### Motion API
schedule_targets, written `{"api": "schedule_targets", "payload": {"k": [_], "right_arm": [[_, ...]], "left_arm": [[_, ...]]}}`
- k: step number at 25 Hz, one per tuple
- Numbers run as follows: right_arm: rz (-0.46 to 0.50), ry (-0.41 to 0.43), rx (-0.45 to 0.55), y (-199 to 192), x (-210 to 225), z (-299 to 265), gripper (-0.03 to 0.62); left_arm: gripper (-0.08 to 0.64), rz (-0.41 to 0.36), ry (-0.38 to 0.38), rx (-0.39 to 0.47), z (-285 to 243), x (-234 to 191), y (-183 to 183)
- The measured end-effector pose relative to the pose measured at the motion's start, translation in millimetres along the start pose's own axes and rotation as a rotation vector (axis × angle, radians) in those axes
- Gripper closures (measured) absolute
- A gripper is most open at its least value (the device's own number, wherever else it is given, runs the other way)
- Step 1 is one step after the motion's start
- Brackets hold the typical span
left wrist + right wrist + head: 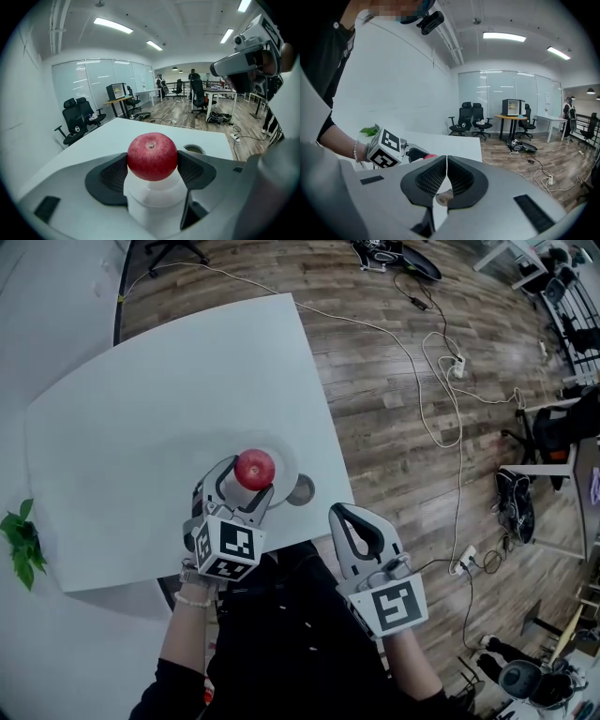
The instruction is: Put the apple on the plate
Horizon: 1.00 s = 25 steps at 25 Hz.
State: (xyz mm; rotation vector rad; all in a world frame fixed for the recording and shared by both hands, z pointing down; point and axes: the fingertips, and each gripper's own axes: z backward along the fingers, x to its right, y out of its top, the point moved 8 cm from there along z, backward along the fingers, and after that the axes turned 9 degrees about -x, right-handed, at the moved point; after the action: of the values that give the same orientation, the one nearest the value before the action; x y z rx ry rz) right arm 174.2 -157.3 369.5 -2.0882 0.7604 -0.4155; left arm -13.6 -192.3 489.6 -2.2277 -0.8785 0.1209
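the left gripper [246,484] pinches a round red apple [254,469] at frame centre, over a white round plate [288,461]; the right gripper [343,517], lower right, is pressed together, empty.

**Head view.** I look steeply down from above and behind both tongs. The left gripper [249,474], the right gripper [338,512] and the white table [141,427] ahead of them are seen at mid range.

**Left gripper view.** The camera sits behind its own jaws and faces forward, level, across the table. It is very close to the apple [152,156] between them.

**Right gripper view.** The camera sits behind its own jaws and faces forward. The left gripper lies to its left.

**Shared.** I see the table and the left gripper in all three views. The head view and the left gripper view both show the apple clearly.
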Motion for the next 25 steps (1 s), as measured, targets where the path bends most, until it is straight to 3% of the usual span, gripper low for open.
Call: {"api": "schedule_targets", "payload": {"k": [12, 18, 25], "right_arm": [[-0.016, 0.003, -0.055, -9, 4, 3, 0.549], [-0.012, 0.012, -0.046, -10, 2, 1, 0.549], [-0.012, 0.012, -0.036, -9, 0, 1, 0.549]], "left_arm": [[0.216, -0.022, -0.001, -0.063, -21, 6, -14], [0.216, 0.026, -0.016, -0.040, -24, 5, -19], [0.216, 0.027, -0.021, -0.034, -26, 5, -19]]}}
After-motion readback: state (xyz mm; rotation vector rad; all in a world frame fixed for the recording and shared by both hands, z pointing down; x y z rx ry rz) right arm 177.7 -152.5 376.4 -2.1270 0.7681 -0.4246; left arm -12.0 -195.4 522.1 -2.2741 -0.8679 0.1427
